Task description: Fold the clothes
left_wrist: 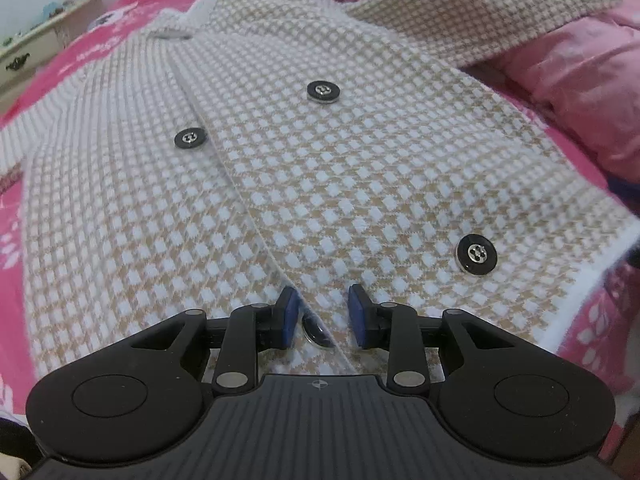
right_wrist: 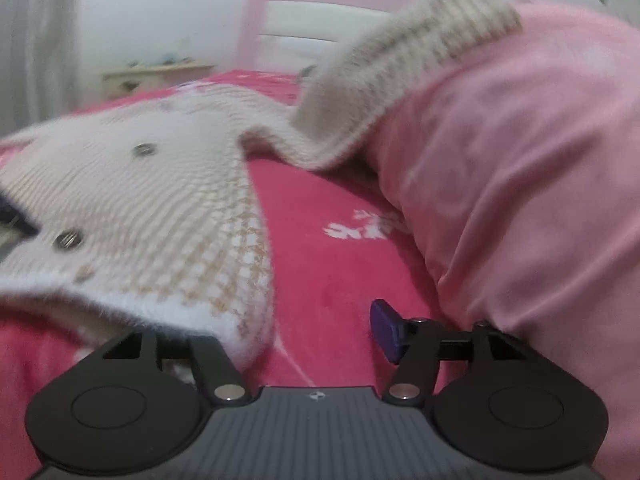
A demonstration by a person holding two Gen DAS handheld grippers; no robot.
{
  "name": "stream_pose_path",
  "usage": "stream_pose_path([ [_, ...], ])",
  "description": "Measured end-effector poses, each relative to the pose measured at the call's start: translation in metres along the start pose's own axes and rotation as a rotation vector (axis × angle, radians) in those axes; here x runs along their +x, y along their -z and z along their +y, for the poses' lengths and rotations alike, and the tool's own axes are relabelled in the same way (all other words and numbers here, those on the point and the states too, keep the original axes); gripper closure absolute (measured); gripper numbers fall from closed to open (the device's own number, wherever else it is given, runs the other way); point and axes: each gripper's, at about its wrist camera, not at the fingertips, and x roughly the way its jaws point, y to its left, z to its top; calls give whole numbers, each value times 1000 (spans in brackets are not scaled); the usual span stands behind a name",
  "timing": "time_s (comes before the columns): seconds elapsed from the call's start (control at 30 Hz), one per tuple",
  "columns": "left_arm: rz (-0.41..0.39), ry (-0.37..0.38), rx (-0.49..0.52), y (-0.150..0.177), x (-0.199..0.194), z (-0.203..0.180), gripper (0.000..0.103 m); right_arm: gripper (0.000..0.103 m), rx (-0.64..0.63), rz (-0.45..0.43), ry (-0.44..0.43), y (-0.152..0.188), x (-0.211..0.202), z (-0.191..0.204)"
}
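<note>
A beige-and-white checked knit cardigan [left_wrist: 320, 168] with black buttons [left_wrist: 323, 92] lies front-up on the pink bed sheet [left_wrist: 120, 12]. My left gripper [left_wrist: 323, 312] hovers open just over its lower front edge, blue pads [left_wrist: 360, 312] on either side of the overlap seam and a partly hidden button. In the right wrist view the cardigan [right_wrist: 132, 200] is blurred, and its sleeve [right_wrist: 400, 72] drapes up over a pink quilt. My right gripper [right_wrist: 316, 334] is open at the hem corner; the hem [right_wrist: 240, 320] covers its left finger, and the right pad [right_wrist: 386, 330] shows over the sheet [right_wrist: 340, 264].
A bulky pink quilt [right_wrist: 520, 180] rises on the right, also seen as the pink quilt [left_wrist: 580, 92] in the left wrist view. A cream bedside cabinet [left_wrist: 28, 52] stands beyond the bed's left side. A pink headboard [right_wrist: 320, 12] stands against the far wall.
</note>
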Motion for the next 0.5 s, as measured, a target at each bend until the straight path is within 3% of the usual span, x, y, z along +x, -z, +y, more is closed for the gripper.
stream_pose_path([
  [0.13,-22,1,14,1,-1,2,73,35,-181,-15,7,-2,-19,19],
  [0.3,-36,8,24,0,-1,8,72,33,-260,-30,43,-6,-22,30],
  [0.5,-32,41,-31,-2,2,16,72,32,-116,33,63,-19,0,35],
])
